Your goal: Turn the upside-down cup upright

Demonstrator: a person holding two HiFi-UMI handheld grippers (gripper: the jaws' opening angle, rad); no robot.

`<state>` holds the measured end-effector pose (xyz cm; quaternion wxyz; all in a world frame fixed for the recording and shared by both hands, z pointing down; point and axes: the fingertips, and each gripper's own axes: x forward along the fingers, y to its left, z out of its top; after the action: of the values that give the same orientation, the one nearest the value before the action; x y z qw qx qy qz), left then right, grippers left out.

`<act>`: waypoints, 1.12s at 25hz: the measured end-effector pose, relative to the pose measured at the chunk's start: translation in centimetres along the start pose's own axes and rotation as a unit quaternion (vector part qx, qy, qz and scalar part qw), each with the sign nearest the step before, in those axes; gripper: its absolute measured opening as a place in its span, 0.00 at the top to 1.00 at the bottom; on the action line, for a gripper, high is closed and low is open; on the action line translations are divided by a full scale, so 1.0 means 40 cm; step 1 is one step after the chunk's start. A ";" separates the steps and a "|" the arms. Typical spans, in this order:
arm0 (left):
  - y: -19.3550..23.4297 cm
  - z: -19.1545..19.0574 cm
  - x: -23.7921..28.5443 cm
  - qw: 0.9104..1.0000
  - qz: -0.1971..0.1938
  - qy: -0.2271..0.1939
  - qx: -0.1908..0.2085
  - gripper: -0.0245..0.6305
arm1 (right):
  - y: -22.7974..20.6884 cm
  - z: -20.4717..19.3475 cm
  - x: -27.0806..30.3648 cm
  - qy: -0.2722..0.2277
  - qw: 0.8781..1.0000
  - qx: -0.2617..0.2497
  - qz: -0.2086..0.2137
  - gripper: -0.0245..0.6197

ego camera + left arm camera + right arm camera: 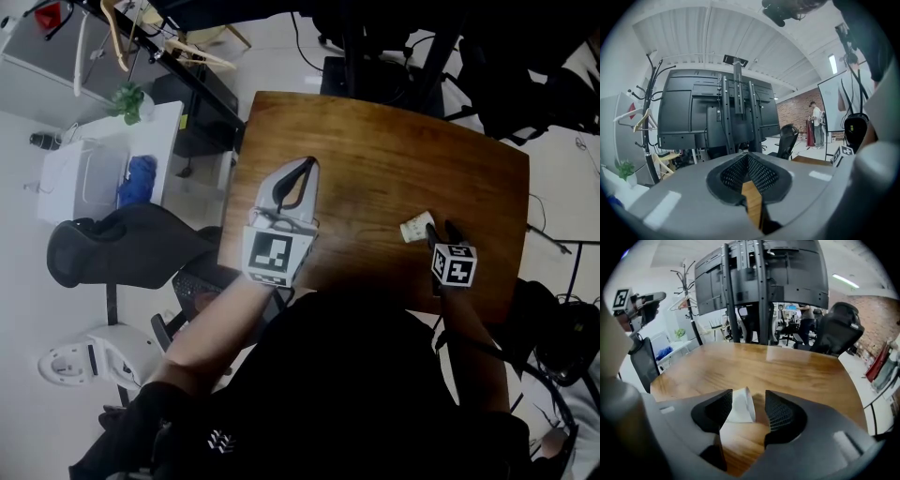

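Note:
A small white paper cup lies tipped over on the brown wooden table, near its right front part. In the right gripper view the cup sits between the jaws, close against the left pad, with a gap to the right pad. My right gripper is open and points down at the table. Over the table's left part, my left gripper is held level, its tips together with nothing between them.
A black stand with monitors rises just beyond the table's far edge. A black office chair and a white desk stand to the left of the table. Another black chair is at the far right.

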<state>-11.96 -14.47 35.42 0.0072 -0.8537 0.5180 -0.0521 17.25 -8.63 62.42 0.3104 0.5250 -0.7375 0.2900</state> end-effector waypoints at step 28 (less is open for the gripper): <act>-0.003 0.007 -0.007 1.000 0.004 0.007 0.016 0.96 | 0.234 0.042 0.032 0.016 0.975 -0.197 0.102 0.89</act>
<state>-11.97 -14.17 35.13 0.0176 -0.8508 0.5210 -0.0666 7.72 -8.05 61.36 0.3884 0.3712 -0.8245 0.1777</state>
